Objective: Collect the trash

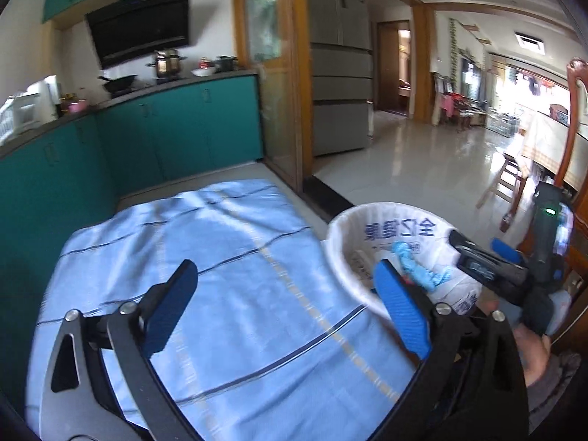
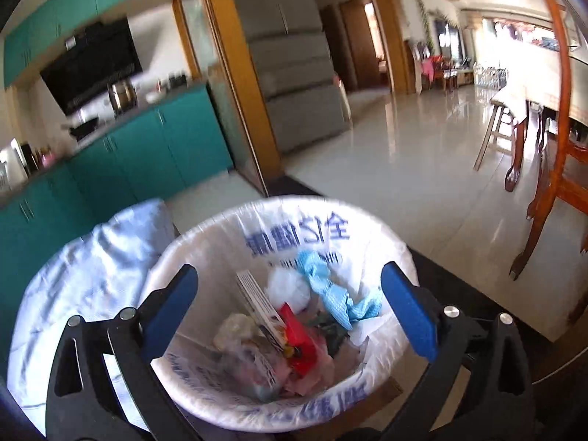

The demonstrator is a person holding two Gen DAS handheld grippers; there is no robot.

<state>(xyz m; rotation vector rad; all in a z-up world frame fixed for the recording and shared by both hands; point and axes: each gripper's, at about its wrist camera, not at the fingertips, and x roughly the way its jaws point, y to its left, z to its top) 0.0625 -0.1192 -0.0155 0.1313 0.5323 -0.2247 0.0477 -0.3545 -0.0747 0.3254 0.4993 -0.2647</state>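
Because the blue-striped cloth lies bare at the left, the left gripper hangs over it with its jaws spread wide and nothing between them. Just to the right stands the bin, lined with a white printed bag, and the right gripper hovers above its mouth, equally wide and empty. Inside lie a crumpled blue wipe, a red wrapper and a small carton (all likely light, soft, easily crushed); the thin liner would probably be best taken at its rolled rim. Only the right wrist view looks down into the trash; the left wrist view alone shows the cloth's full spread and the person's hand.
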